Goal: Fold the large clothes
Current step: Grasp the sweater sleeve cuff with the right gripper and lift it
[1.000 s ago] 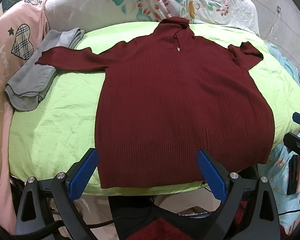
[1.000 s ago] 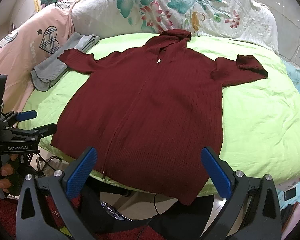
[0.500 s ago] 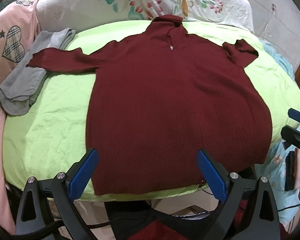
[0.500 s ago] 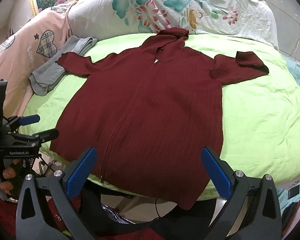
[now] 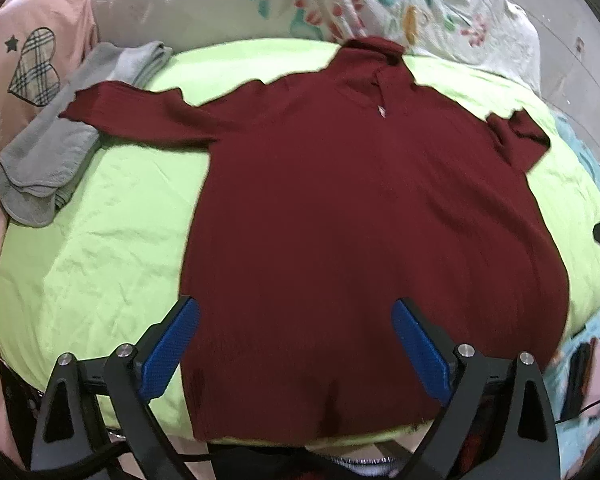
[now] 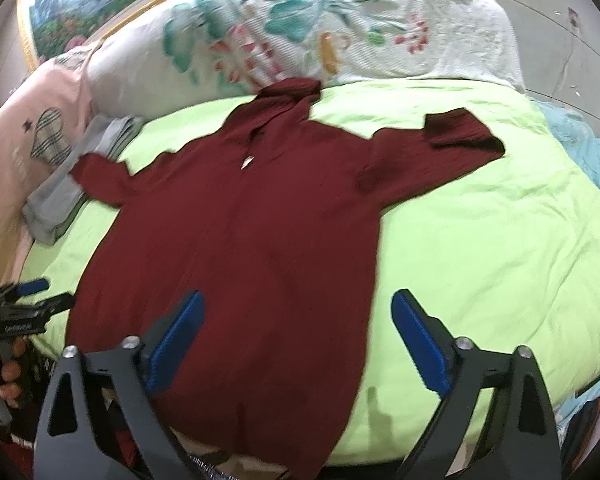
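Note:
A dark red zip-up knit hoodie [image 5: 360,220] lies flat, front up, on a lime green bed sheet [image 5: 100,264], hood toward the pillows. Its left sleeve stretches out over a grey garment; its right sleeve [image 6: 440,152] is folded short. My left gripper [image 5: 296,344] is open and empty, hovering over the hem near the left bottom corner. My right gripper [image 6: 300,340] is open and empty over the hem's right part [image 6: 268,320]. The left gripper also shows at the left edge of the right wrist view [image 6: 28,300].
A folded grey garment [image 5: 60,152] lies at the bed's left under the sleeve cuff. A floral quilt [image 6: 320,40] and a pink pillow [image 5: 24,64] sit at the head. The bed's front edge drops off just below the hem.
Both grippers have moved forward and lower toward the hoodie's hem. The jaws stay open and the hoodie has not moved.

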